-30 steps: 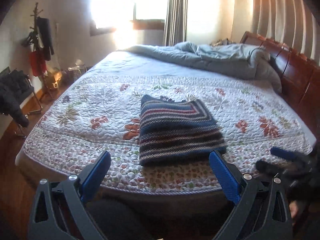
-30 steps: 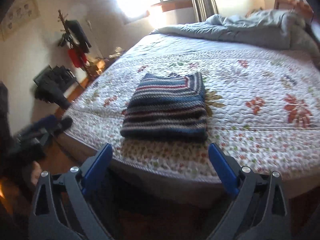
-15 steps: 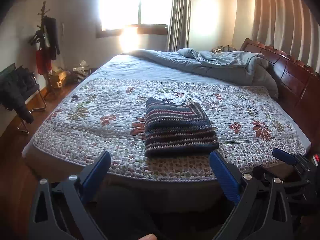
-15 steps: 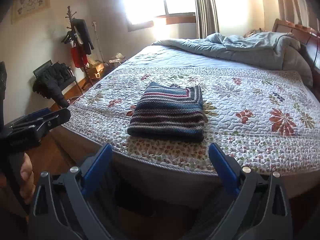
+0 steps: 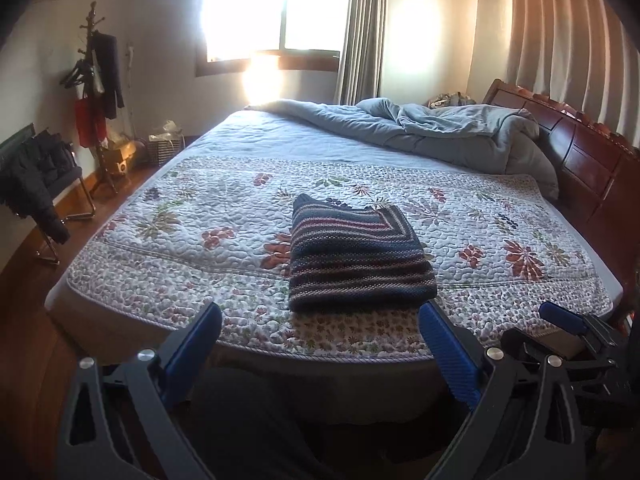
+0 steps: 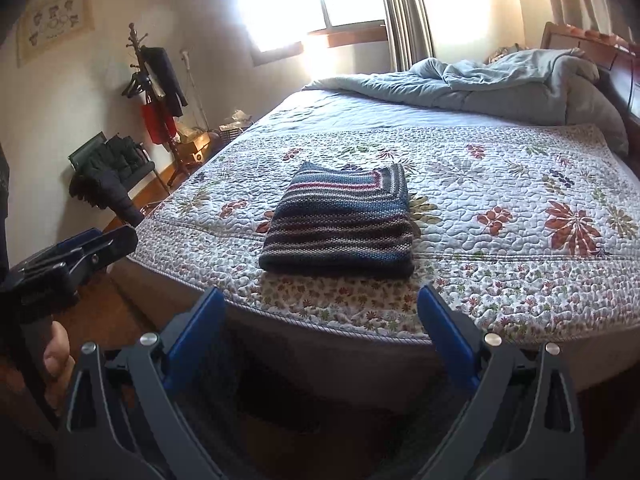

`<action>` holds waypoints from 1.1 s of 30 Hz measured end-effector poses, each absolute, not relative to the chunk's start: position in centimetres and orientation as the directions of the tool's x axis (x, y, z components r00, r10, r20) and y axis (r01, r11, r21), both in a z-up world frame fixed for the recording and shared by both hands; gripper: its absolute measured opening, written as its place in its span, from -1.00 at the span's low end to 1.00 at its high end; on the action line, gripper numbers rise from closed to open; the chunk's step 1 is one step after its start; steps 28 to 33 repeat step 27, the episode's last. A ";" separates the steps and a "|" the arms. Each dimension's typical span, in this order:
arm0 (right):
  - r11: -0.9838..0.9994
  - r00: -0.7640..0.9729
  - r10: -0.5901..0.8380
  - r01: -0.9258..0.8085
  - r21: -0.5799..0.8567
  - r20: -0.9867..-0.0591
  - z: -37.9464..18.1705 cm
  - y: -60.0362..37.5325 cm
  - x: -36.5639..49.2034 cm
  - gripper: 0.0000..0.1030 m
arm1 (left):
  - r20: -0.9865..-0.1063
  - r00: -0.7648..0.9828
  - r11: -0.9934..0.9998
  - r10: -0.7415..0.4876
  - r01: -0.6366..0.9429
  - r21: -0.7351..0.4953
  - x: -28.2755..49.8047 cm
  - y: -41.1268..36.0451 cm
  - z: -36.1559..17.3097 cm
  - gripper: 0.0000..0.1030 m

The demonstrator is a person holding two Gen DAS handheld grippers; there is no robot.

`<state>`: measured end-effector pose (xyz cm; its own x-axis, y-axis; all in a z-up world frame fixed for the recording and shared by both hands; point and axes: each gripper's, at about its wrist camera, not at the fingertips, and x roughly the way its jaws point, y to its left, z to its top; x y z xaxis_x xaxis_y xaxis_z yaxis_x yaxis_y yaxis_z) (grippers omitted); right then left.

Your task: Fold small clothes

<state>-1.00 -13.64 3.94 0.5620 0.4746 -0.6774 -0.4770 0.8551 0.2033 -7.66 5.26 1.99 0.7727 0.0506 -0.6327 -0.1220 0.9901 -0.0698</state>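
Note:
A striped knit garment (image 5: 356, 258) lies folded into a neat rectangle on the flowered quilt (image 5: 180, 240) near the bed's front edge; it also shows in the right wrist view (image 6: 340, 224). My left gripper (image 5: 320, 340) is open and empty, held off the bed in front of its edge. My right gripper (image 6: 322, 320) is open and empty too, also off the bed. The right gripper shows at the lower right of the left wrist view (image 5: 568, 332), and the left gripper at the left of the right wrist view (image 6: 80, 256).
A crumpled grey-blue duvet (image 5: 432, 132) lies at the head of the bed by the wooden headboard (image 5: 592, 160). A coat rack (image 5: 96, 80) and a chair with dark clothes (image 5: 36, 188) stand on the wood floor at the left wall.
Both grippers have drawn back and risen away from the bed, so the folded garment looks smaller and farther. Both stay open and empty.

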 end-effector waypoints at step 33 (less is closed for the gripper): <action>0.867 0.577 0.462 -0.452 0.208 -0.673 3.5 -14.1 -0.9 0.87 | -0.660 0.748 0.988 0.065 -0.140 -0.061 -7.9 4.7 1.3 0.93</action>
